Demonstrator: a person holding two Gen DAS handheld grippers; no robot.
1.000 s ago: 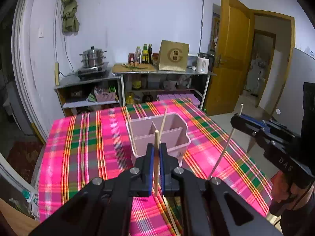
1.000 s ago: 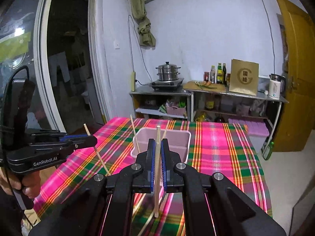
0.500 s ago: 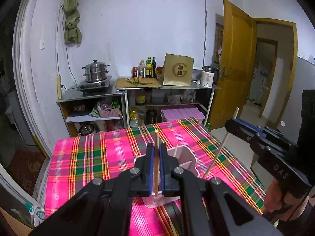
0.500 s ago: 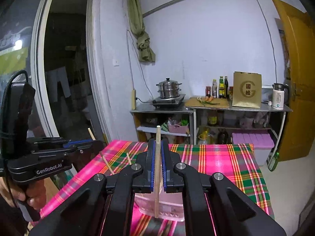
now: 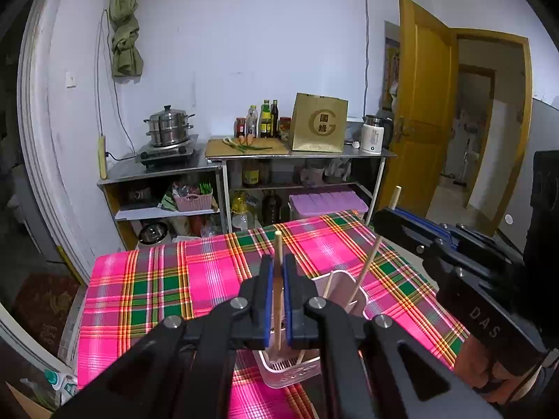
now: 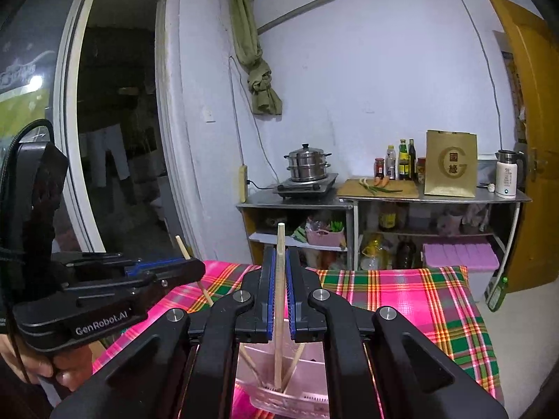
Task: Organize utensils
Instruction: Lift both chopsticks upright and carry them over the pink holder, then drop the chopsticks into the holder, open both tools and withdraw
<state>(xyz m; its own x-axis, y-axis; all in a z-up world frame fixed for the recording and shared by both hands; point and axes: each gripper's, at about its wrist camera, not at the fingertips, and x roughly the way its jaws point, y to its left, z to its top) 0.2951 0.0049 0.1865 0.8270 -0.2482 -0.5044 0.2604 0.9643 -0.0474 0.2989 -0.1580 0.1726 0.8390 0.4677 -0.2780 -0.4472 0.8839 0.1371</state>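
Right now each gripper pinches one wooden chopstick above the pink utensil holder (image 5: 344,281) standing on the plaid tablecloth (image 5: 146,279).

From the left wrist camera, the left gripper (image 5: 278,300) has its blue-padded fingers (image 5: 268,300) pressed against the left chopstick (image 5: 277,279), which stands nearly upright, its top poking above the fingertips and its lower end hanging over the holder's perforated near compartment. Whether that end touches the bottom cannot be told. Another chopstick (image 5: 327,285) already leans inside the holder, behind the gripper.

To the right in the same view, the right gripper (image 5: 382,218) comes in from the side (black body, a hand wrapped around its handle) and clamps the right chopstick (image 5: 370,265) tilted, lower end reaching down into the holder.

From the right wrist camera, the right gripper's fingers are closed on that stick (image 6: 279,286), whose lower tip sits down in the holder (image 6: 314,394) among two or three leaning chopsticks (image 6: 249,363). The left gripper (image 6: 195,269) appears at left, its chopstick (image 6: 192,265) slanting through the fingertips.

Behind the table, a steel shelf (image 6: 433,199) carries a steamer pot (image 6: 307,167), bottles, a gold bag and a kettle.
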